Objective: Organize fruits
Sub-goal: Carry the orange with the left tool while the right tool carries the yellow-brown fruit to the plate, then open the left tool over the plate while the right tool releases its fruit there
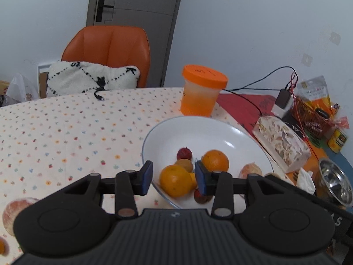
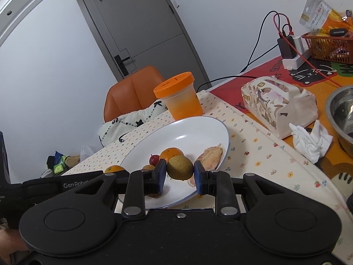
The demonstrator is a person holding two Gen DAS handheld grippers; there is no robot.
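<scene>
Over the near rim of the plate: both tongs face the fruit pile.
Right tongs: clenched on a dull green-yellow round citrus, pads touching both its flanks; it appears lifted just above the plate, probably being delivered or taken off.
Left tongs: released, holding nothing; a large orange shows in the gap between the blue pads, but it lies beyond them in the plate.
Wide white ceramic plate: collects the fruit, so likely the sorting target.
Contents: second orange, small red fruit, pale peeled citrus segment at the right rim.
Stray fruit: peeled pale piece off-plate on the dotted tablecloth, far left of the left tongs.
Behind plate: translucent tub with orange lid, just beside the far rim.
</scene>
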